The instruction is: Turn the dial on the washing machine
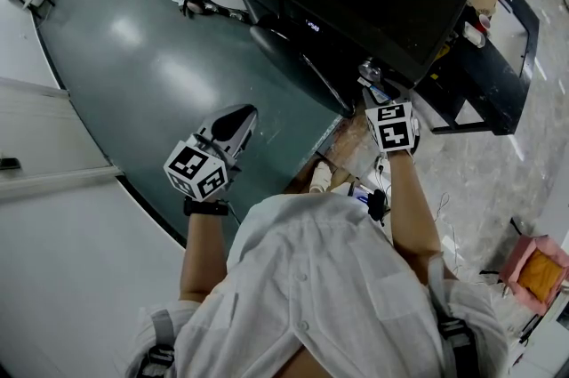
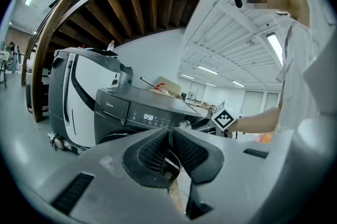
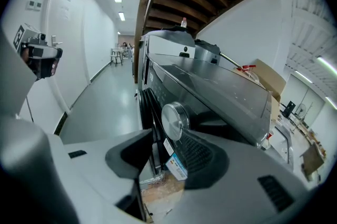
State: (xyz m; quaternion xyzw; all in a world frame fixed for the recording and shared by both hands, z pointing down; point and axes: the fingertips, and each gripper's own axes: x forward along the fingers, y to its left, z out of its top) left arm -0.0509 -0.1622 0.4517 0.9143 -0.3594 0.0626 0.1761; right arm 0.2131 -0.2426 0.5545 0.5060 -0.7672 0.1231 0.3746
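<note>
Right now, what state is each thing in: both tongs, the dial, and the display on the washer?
left tongs: shut, nothing between them.
right tongs: open, right up at the dial, not gripping it.
dial: free, nothing clamped on it.
display: lit, showing digits.

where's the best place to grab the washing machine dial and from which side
Grip the dial by its round rim, one jaw on each side, coming straight at its flat face from in front of the washing machine. It stands out as a short cylinder, and the open right gripper sits close below it.
</note>
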